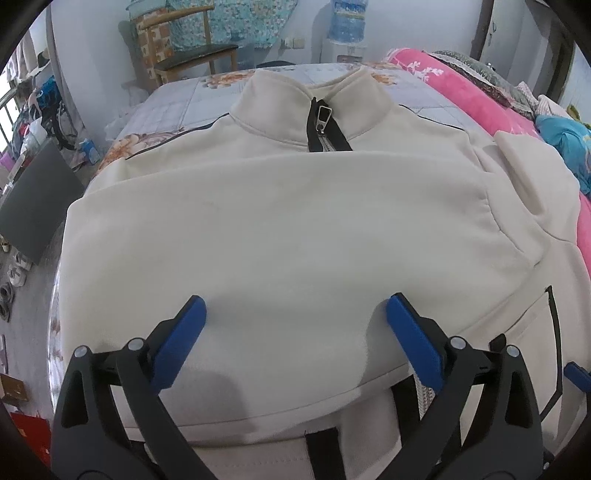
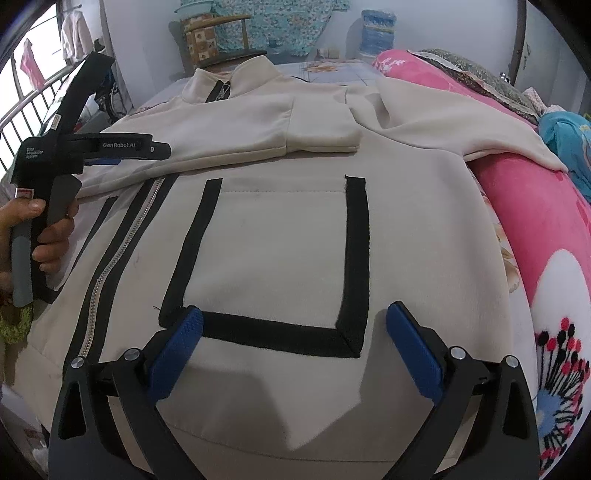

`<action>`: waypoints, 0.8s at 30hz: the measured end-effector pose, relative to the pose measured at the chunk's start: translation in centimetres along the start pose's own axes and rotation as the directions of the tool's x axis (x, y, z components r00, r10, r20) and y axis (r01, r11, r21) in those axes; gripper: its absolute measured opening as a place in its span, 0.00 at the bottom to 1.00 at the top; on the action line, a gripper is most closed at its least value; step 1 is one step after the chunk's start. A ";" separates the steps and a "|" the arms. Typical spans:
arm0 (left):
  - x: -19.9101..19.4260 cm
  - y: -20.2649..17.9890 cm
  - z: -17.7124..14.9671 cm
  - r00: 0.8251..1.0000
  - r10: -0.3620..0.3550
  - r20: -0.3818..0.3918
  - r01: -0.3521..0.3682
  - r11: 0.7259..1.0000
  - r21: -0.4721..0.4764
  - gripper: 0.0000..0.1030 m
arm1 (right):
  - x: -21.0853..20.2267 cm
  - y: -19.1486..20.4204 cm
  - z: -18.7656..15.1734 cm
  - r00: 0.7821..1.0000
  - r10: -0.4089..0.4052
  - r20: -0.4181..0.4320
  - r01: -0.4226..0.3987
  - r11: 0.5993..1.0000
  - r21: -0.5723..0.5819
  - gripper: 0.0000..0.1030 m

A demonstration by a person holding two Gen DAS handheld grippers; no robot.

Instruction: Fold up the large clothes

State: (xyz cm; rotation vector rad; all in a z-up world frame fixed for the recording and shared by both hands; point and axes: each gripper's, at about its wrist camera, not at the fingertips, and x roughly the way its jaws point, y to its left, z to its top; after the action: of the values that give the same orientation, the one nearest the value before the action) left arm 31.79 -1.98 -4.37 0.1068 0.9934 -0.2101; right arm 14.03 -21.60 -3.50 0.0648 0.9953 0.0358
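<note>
While both grippers hover low over the cream jacket [image 2: 280,236], nothing is pinched between either pair of blue fingers: the left gripper [image 1: 295,314] stands spread wide above a sleeve [image 1: 280,229] folded across the chest, and the right gripper [image 2: 293,325] stands equally wide over the black-trimmed patch pocket [image 2: 273,258] on the lower front. Neither pair of fingers looks pressed into the cloth; both seem released, probably because a fold has been laid down and the next hold is yet to be chosen.

In the right wrist view, a hand [image 2: 48,236] grips the handle of the left gripper at the left edge, beside the jacket's zipper [image 2: 122,258], which runs up toward the collar. Beyond the pocket, the folded sleeve ends in a cuff [image 2: 325,129] lying flat on the chest, so that side seems finished. The other sleeve [image 2: 454,125] is spread outward to the right, draped onto a pink blanket [image 2: 524,221], and judged from this it remains to be folded in.

Farther off, the stand-up collar [image 1: 306,96] points away across the bed [image 1: 162,110], whose floral sheet shows around the shoulders. A wooden chair [image 1: 184,55] and a water dispenser [image 1: 347,33] stand against the far wall.
</note>
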 end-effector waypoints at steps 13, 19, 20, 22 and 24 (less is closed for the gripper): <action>-0.2 -0.1 -0.3 1.000 -0.004 0.022 0.003 1.000 0.006 0.92 | 0.1 -0.1 0.3 1.000 -0.005 -0.012 0.005 1.000 0.007 0.94; -0.2 -0.1 -0.3 1.000 -0.003 0.019 0.003 1.000 0.006 0.92 | 0.1 0.0 0.3 1.000 -0.007 -0.011 0.007 1.000 0.008 0.94; -0.2 -0.1 -0.3 1.000 -0.003 0.018 0.003 1.000 0.006 0.92 | 0.1 0.0 0.3 1.000 -0.007 -0.011 0.007 1.000 0.008 0.94; -0.2 -0.1 -0.3 1.000 -0.003 0.017 0.003 1.000 0.006 0.92 | 0.1 0.0 0.3 1.000 -0.007 -0.011 0.007 1.000 0.008 0.94; -0.2 -0.1 -0.3 1.000 -0.002 0.018 0.002 1.000 0.006 0.92 | 0.1 0.0 0.2 1.000 -0.007 -0.011 0.007 1.000 0.008 0.94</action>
State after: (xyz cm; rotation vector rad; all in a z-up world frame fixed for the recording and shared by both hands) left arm 31.41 -2.04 -4.33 0.1086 0.9753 -0.2157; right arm 14.30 -21.64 -3.46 0.0685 1.0067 0.0260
